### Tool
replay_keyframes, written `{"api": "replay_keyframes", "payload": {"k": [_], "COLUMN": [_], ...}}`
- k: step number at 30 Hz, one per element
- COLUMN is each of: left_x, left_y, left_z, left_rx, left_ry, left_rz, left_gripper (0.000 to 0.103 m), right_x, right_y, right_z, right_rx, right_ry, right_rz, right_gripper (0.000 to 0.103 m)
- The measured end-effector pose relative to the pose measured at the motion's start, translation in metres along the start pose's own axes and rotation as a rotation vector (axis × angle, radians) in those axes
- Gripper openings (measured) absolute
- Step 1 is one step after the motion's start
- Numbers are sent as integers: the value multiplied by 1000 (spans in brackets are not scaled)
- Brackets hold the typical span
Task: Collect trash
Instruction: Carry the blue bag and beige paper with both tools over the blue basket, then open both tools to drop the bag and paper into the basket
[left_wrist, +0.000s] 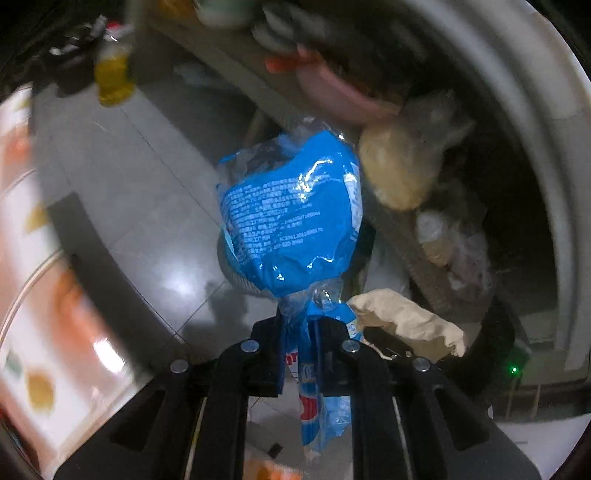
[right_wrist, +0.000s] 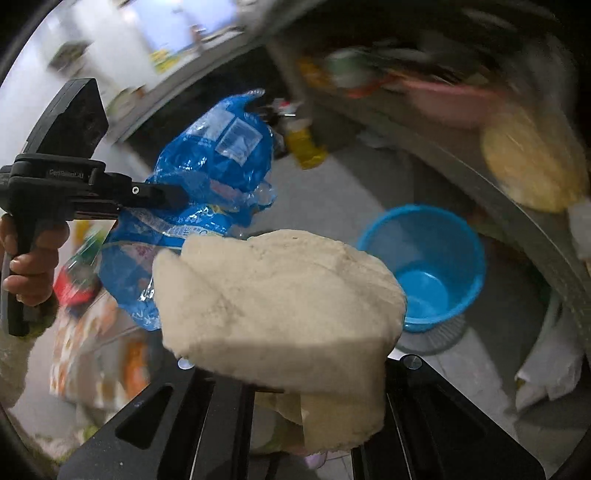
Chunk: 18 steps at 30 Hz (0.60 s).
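Observation:
My left gripper (left_wrist: 299, 326) is shut on the twisted neck of a blue plastic wrapper (left_wrist: 291, 214), which hangs in front of it over the floor. The right wrist view shows that left gripper (right_wrist: 173, 195) from the side, held by a hand (right_wrist: 33, 258), with the wrapper (right_wrist: 221, 158) in its jaws. My right gripper (right_wrist: 295, 386) is shut on a crumpled beige paper wad (right_wrist: 277, 302) that hides its fingertips. The wad (left_wrist: 406, 317) also shows in the left wrist view, right of the wrapper. A blue bin (right_wrist: 424, 266) stands open on the floor beyond the wad, nothing visible inside it.
A low shelf edge (right_wrist: 517, 221) curves past the bin, carrying a pink basin (right_wrist: 443, 99) and a bagged yellowish item (right_wrist: 532, 162). A yellow bottle (left_wrist: 112, 79) stands on the grey tiled floor (left_wrist: 147, 184). A patterned orange-and-white surface (left_wrist: 29, 258) fills the left side.

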<state>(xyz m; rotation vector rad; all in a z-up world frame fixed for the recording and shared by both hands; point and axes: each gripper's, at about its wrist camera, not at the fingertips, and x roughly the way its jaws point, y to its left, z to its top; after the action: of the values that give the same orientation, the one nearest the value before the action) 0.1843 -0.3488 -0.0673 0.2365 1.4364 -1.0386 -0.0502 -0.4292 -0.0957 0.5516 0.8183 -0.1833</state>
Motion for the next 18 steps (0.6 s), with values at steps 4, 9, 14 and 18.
{"api": "replay_keyframes", "payload": {"k": [4,9,14,18], "left_x": [74,169,238,275], "left_y": [-5,1,15,18], "left_z": [43,83,103,112], "left_rx": [13,33,75,113], "left_ry": [128,212,259,251], "left_rz": [52,176,301,358], "left_gripper": [11,11,11,21], "right_x": [40,86,116,139], "right_y": [-51,-99,-134,-144], "right_z": [1,2,4,7], "right_rx": [119,241,319,334], "right_ry": [44,91,140,192], "right_rz": [-71,-120,-129,-146], "right_gripper": [4,5,5,6]}}
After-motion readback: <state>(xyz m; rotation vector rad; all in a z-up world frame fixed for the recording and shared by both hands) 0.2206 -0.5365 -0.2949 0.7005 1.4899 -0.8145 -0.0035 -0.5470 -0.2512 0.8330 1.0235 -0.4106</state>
